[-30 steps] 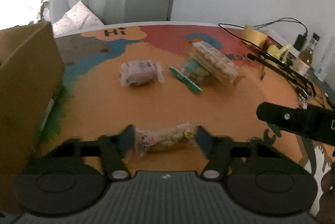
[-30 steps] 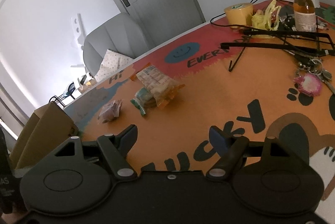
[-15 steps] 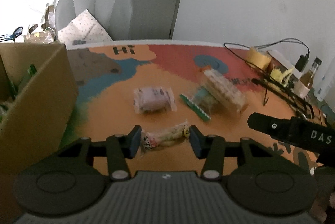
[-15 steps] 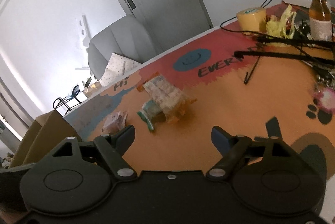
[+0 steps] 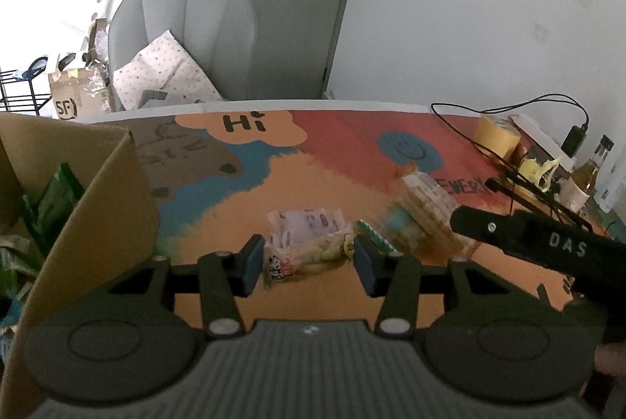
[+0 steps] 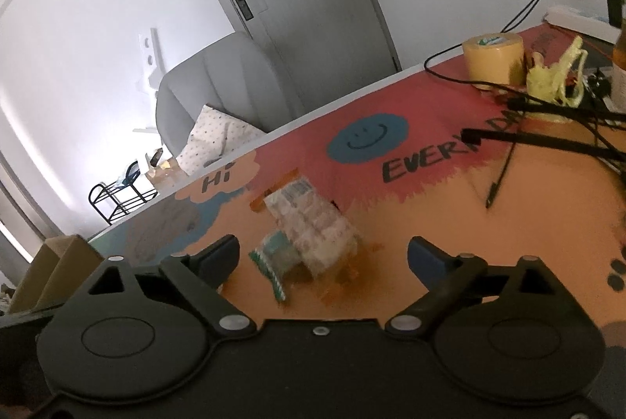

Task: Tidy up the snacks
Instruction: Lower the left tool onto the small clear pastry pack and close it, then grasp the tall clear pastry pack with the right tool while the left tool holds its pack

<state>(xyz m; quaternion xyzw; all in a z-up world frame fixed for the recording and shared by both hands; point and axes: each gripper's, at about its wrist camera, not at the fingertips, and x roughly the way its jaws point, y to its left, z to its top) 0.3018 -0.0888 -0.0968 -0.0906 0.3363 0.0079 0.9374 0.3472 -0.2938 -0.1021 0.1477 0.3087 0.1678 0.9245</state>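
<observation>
My left gripper (image 5: 309,264) is shut on a small clear snack packet (image 5: 309,256) with yellowish pieces, held above the table. A white wrapped snack (image 5: 307,225) lies on the orange mat just behind it. A clear cracker pack (image 5: 426,202) rests on a green-edged packet (image 5: 373,235) to the right. In the right wrist view my right gripper (image 6: 322,258) is open and empty, with the cracker pack (image 6: 313,223) and the green-edged packet (image 6: 274,258) lying between and beyond its fingers. The cardboard box (image 5: 90,207) stands at the left with green packets inside.
A yellow tape roll (image 6: 493,57), a yellow wrapper (image 6: 555,74), black cables and a bottle (image 5: 583,180) crowd the table's right side. A grey chair (image 5: 184,39) with a cushion stands behind the table. My right gripper's black body (image 5: 547,247) crosses the left wrist view at right.
My left gripper has risen with the snack packet and the box's inside has come into view. My right gripper has moved closer to the cracker pack, still open.
</observation>
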